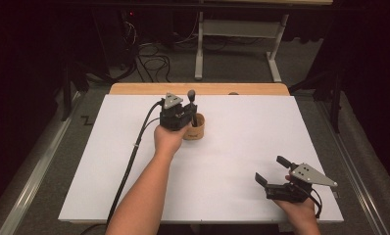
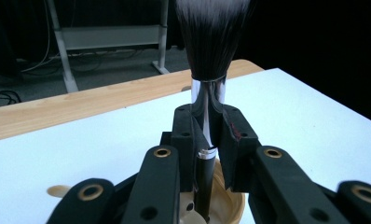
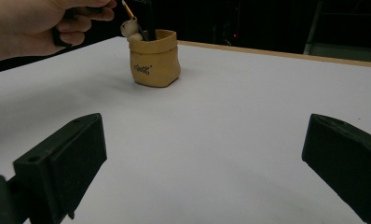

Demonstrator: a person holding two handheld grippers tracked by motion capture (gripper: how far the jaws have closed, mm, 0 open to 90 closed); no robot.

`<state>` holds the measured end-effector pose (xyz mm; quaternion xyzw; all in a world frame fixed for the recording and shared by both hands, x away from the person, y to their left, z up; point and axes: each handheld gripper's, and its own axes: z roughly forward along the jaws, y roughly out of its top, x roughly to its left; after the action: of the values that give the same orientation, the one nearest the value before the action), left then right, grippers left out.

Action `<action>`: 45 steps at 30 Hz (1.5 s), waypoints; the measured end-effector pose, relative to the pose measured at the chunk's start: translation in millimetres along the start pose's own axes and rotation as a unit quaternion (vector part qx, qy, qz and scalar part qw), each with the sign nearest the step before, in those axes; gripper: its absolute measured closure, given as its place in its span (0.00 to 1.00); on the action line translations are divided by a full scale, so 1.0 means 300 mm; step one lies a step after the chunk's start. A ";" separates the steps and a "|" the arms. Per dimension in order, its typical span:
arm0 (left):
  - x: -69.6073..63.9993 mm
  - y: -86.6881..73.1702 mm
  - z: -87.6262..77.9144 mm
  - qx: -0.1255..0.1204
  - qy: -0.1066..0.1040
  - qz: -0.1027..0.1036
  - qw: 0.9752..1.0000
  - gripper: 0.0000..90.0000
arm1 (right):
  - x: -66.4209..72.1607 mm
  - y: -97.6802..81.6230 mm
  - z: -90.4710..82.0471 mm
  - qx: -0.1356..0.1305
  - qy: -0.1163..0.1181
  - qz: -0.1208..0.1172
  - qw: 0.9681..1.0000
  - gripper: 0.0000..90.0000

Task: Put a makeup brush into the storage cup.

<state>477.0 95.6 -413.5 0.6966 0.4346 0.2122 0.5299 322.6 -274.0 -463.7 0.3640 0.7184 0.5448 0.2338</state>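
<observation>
Left gripper (image 1: 187, 116) is clamping a makeup brush (image 1: 192, 105) by the chrome collar just below the bristles, its jaws drawn in narrow against both sides of the handle. In the left gripper view the left gripper (image 2: 207, 133) is holding the brush (image 2: 209, 56) upright, the dark bristle head is rising above the jaws, and the black lower handle is dropping straight down into the mouth of a small tan pot (image 2: 225, 200) directly beneath. Seen from the high view, that pot (image 1: 195, 129) is sitting on the white worktop (image 1: 232, 161), in its far half and left of centre, and the person's left hand (image 1: 168, 138) is wrapping the gripper body just beside the pot on its near-left side.

From the right gripper view, the pot (image 3: 154, 58) is showing as a sack-shaped holder with lettering on its front; a small pale figure and an orange stick are poking out of its rim next to the dark handle. The left hand (image 3: 39, 23) is hovering up and to the left of it.

Right gripper (image 1: 271, 170) is resting well away from the pot, near the front right corner of the worktop, jaws spread wide with nothing between them (image 3: 202, 154).
</observation>
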 end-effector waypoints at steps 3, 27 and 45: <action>-0.001 -0.005 0.005 0.008 0.002 0.001 1.000 0.86 | 0.001 0.000 0.000 0.000 0.001 0.001 1.000 0.01; -0.009 -0.001 0.015 0.010 0.004 0.004 1.000 0.85 | -0.010 0.000 -0.006 -0.005 -0.002 0.015 1.000 0.01; -0.018 0.008 0.004 -0.002 0.003 0.010 1.000 0.45 | -0.007 0.000 -0.005 -0.004 0.000 0.013 1.000 0.01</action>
<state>476.1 90.2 -410.9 0.6991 0.4284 0.2205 0.5283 322.9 -276.7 -463.5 0.3726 0.7115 0.5503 0.2284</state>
